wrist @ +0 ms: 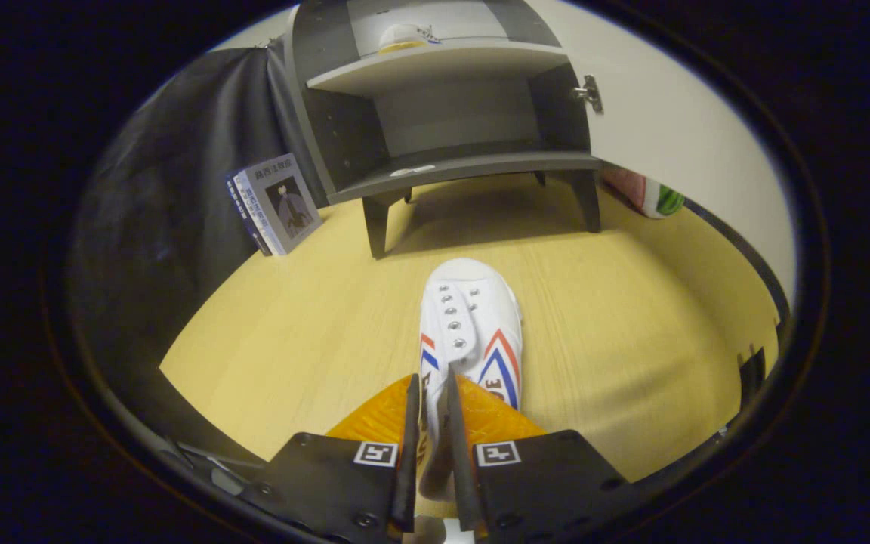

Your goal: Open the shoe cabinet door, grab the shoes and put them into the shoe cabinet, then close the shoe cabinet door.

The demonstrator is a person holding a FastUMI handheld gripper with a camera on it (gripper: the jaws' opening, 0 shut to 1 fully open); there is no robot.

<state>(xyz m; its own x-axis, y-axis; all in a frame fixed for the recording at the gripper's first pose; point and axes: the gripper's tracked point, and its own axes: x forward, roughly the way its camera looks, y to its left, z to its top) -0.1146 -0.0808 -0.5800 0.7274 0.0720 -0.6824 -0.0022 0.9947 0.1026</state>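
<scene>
Gripper view
Gripper (430, 423): its two fingers stand close together and pinch the heel end of the shoe's upper between them; the white fabric shows in the narrow gap, so both fingers press on it.
Shoe in the fingers (473, 332): a white canvas shoe with metal eyelets, no laces visible, and red and blue stripes on its sides. Its toe points away from the fingers toward the cabinet. Whether its sole rests on the floor or is lifted I cannot tell.
Floor (616, 332): pale yellow wood grain, lying under the shoe and the cabinet.
Shoe cabinet (442, 113): dark grey, standing on short legs beyond the shoe, well apart from its toe. Its front is open, with two shelves showing: an upper one and a lower one.
Cabinet door (677, 143): white, swung open to the right side of the cabinet, with a metal hinge (587, 92) at its inner edge.
Second shoe (405, 36): a white shoe with a yellowish sole, already lying on the upper shelf, toward its back.
Lower shelf (465, 165): bare grey board with a small pale mark near its front edge.
Book (278, 202): leaning upright against the dark cloth wall, just left of the cabinet's left leg.
Red and green object (650, 195): partly seen beneath the open door, right of the cabinet; what it is I cannot tell.
</scene>
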